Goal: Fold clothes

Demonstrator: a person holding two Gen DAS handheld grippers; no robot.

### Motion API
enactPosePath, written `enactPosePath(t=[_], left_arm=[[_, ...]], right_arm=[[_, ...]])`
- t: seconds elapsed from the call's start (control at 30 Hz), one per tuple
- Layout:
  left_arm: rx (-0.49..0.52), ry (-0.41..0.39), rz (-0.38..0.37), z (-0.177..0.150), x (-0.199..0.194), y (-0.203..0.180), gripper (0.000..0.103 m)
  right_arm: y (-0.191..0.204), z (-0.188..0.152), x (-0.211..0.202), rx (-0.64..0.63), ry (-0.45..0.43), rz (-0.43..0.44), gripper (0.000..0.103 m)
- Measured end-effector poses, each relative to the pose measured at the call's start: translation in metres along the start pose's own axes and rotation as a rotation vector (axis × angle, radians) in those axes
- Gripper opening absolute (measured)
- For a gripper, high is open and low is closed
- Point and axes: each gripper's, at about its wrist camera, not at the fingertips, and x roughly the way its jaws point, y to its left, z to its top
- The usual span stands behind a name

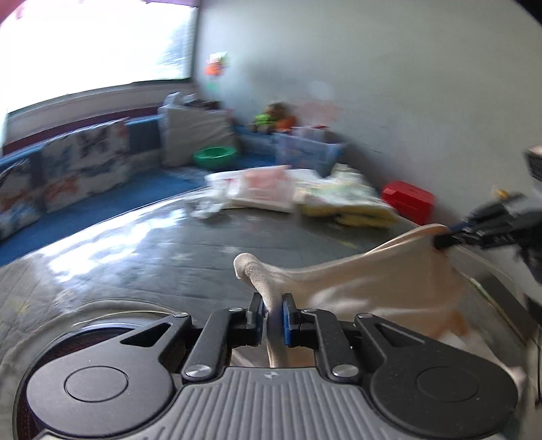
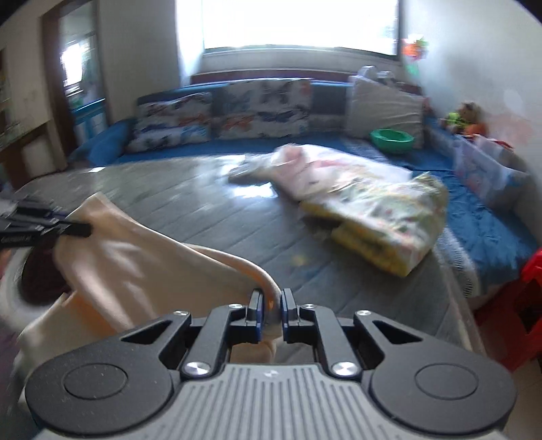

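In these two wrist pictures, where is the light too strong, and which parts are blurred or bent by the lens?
Left wrist view: the window is blown out white, glare lies on the grey mat, and the folded pile is smeared by motion. Right wrist view: the window is also overexposed, the peach garment is blurred, and the fisheye lens curves the room's edges, while the right hand-held gripper looks sharp.

Grippers: two, left gripper (image 1: 272, 309) and right gripper (image 2: 271, 306)
Held cream garment (image 1: 379, 281): one
Folded piles (on the grey mat (image 2: 169, 189)): pink bundle (image 2: 321, 172), yellow bundle (image 2: 386, 216)
Green basin (image 2: 392, 139): one
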Motion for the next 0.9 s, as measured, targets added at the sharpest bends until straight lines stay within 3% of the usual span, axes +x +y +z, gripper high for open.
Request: enactPosePath(t=[0.1, 0.3, 0.67, 0.9], left_arm=[[-0.086, 0.052, 0.071, 0.001, 0.027, 0.013, 0.018], [-0.142, 0.114, 0.111, -0.019, 0.022, 0.026, 0.048], [-0.216, 0.2, 0.076, -0.075, -0.063, -0.002, 0.06], [-0.198, 0.219, 0.052, -0.099, -0.085, -0.024, 0.058]], right_arm=[[-0.005, 0.005, 0.03, 0.046, 0.013, -0.074, 0.021], [0.001, -0.014, 0.037, 0.022, 0.028, -0.1, 0.022], [0.026, -0.065, -0.011, 0.037, 0.054, 0.042, 0.032], [0.034, -0.095, -0.043, 0.08, 0.062, 0.062, 0.041]])
